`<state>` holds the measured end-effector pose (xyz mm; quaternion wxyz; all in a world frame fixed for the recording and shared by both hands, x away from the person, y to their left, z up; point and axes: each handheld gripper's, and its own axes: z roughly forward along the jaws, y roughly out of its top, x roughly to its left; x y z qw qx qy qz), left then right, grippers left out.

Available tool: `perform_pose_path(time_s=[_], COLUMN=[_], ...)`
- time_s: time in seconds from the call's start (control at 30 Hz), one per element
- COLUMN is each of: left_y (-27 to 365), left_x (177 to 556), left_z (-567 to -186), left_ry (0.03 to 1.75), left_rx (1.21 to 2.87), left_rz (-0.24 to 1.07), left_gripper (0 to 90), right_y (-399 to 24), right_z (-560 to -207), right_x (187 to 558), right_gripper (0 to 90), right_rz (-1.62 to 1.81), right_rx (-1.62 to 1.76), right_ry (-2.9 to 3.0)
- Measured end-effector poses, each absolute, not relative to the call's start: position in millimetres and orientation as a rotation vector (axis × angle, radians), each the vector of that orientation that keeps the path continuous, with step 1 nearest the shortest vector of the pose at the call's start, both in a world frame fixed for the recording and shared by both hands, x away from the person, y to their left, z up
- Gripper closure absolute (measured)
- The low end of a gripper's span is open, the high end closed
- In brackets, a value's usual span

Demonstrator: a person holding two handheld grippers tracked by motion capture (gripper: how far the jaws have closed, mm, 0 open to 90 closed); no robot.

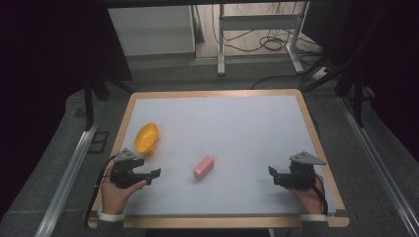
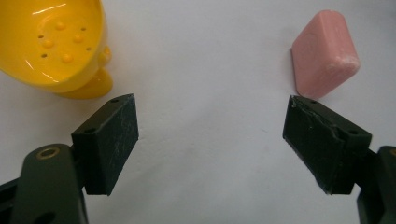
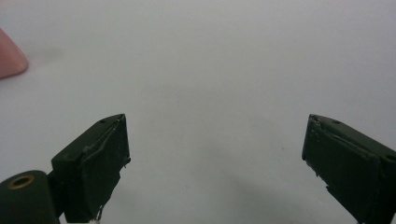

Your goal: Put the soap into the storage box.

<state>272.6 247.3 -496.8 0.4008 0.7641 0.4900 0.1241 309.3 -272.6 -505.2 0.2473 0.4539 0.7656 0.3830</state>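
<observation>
We see the worktop [image 1: 222, 128] first: a flat, matte white rectangular sheet with rounded corners, edged by a light wood border, smooth and unmarked. No readable writing, brand or label anywhere on it or on the things it carries.

Next the left gripper [image 1: 154, 174], black hard plastic with a grey three-cornered plate on top, held in a hand [image 1: 116, 193] at the near-left of the worktop; jaws stand wide apart, nothing between them. In the left gripper view the pads [image 2: 112, 140] look flat, dark and scuffed, hovering over bare white surface.

Right gripper [image 1: 271, 172], same build, held in the other hand [image 1: 309, 196] at near-right; jaws also spread wide and empty. Its pads [image 3: 100, 161] show chipped, peeling edges in the right gripper view.

Yellow dish [image 1: 146, 138] sits at the left of the worktop, just beyond the left gripper: glossy plastic, oval, with small raised bumps and holes inside and stubby feet beneath, seen in the left gripper view.

Pink bar [image 1: 203, 167], smallest: a matte, soap-like block with rounded corners, lying flat near the middle of the worktop, between the two grippers, apart from both.
</observation>
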Motion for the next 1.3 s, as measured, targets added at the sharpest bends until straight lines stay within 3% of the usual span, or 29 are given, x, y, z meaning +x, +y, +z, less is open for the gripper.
perform_pose_path(time_s=[0.47, 0.73, 1.3], left_y=[247, 247, 240], left_x=[279, 279, 273], left_z=[-499, -497, -483], left_ry=[1.225, 1.275, 1.231], left_rx=[1.936, 1.950, 1.929], left_rz=[0.300, 0.379, 0.416], left_gripper=[19.7, 19.9, 21.9], right_y=[-281, -276, -270], right_z=[-508, -512, -509], right_x=[308, 311, 305], right_gripper=[8.4, 8.4, 8.4], right_rz=[1.070, 1.090, 1.091], right_rx=[1.272, 1.246, 1.219], right_ry=[2.075, 2.116, 2.123])
